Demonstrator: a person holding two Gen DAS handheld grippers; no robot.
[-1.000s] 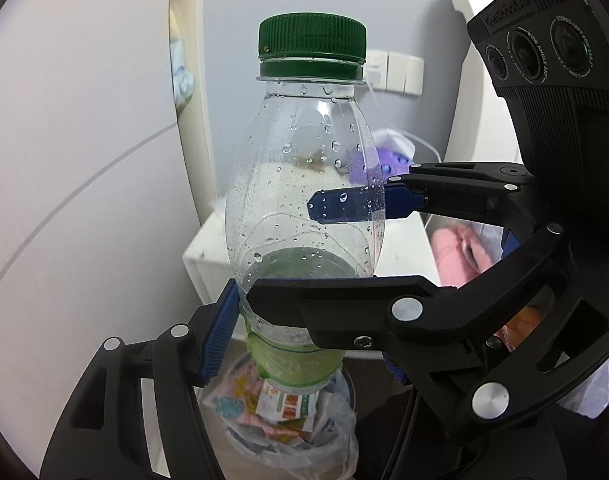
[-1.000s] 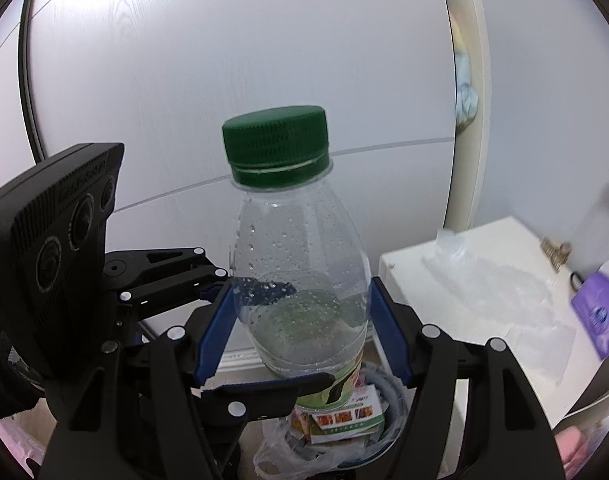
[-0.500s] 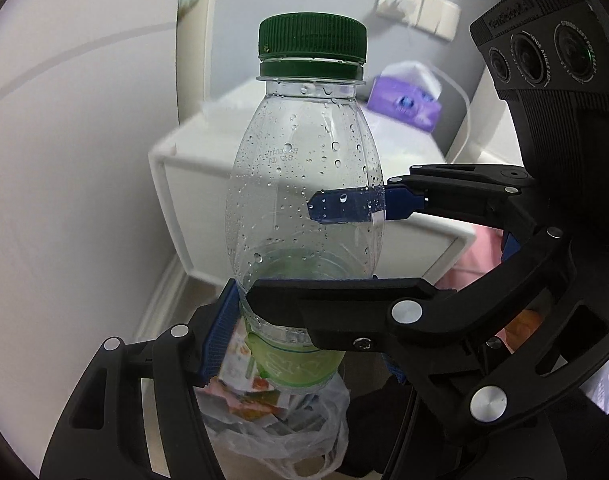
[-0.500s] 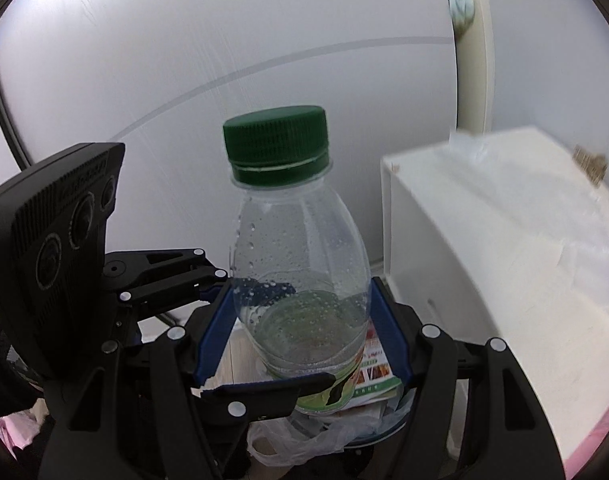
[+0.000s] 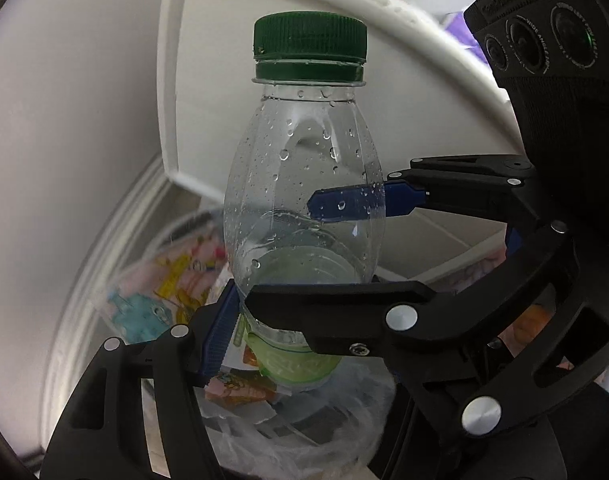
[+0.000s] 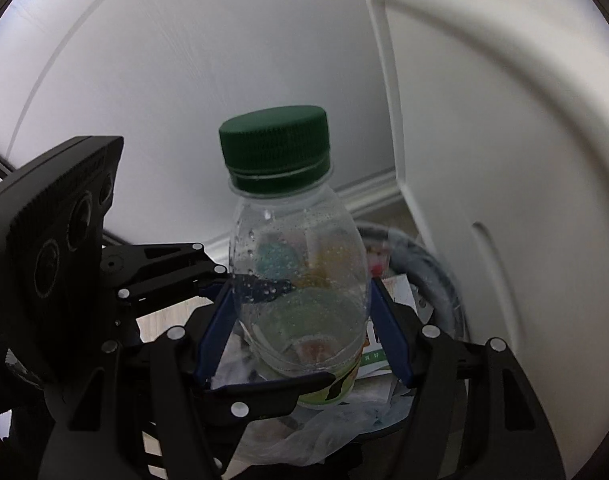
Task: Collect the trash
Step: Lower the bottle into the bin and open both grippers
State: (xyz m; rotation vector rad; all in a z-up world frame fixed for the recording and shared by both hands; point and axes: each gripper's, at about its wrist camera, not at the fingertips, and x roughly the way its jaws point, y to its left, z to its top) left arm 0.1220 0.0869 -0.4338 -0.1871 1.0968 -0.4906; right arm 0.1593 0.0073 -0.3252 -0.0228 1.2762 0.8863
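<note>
My left gripper [image 5: 300,320] clamps the lower body of a clear plastic bottle with a dark green screw cap [image 5: 304,208], its blue pads pressing either side just above the pale green label. The bottle stands upright between my fingers, droplets clinging inside its walls. Crossing in from the right, my right gripper [image 6: 300,328] grips the same bottle at nearly the same height, blue pads tight against both flanks. Beneath the bottle sits a round waste bin lined with a thin clear plastic bag [image 6: 436,268], holding colourful crumpled wrappers [image 5: 172,284]. To the right of the bin rises a white cabinet [image 6: 484,140], close beside its rim.
</note>
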